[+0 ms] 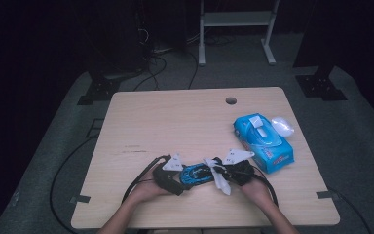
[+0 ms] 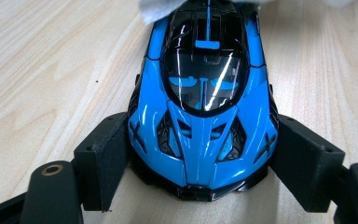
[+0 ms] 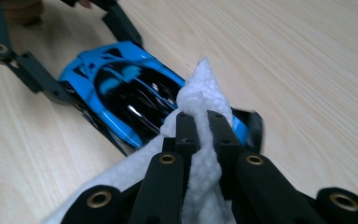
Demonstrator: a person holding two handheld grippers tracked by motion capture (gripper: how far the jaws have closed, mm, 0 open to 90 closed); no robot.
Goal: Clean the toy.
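The left gripper (image 2: 200, 154) clamps the nose of a glossy blue and black plastic toy sports car (image 2: 203, 102), one pad on each front flank, so the car sits squarely between its jaws. The car's long axis runs straight away from this gripper along the pale wooden table (image 2: 51, 70), nose toward the gripper, tail toward the other one. The right gripper (image 3: 204, 128) is closed narrowly on a crumpled white wipe (image 3: 200, 98), which is pinched between its pads and rests against the car's tail just ahead of its tips. From above, the car (image 1: 196, 174) lies crosswise between the two grippers. Beyond the right gripper (image 1: 222, 171) stands a blue soft pack of wipes (image 1: 263, 141).
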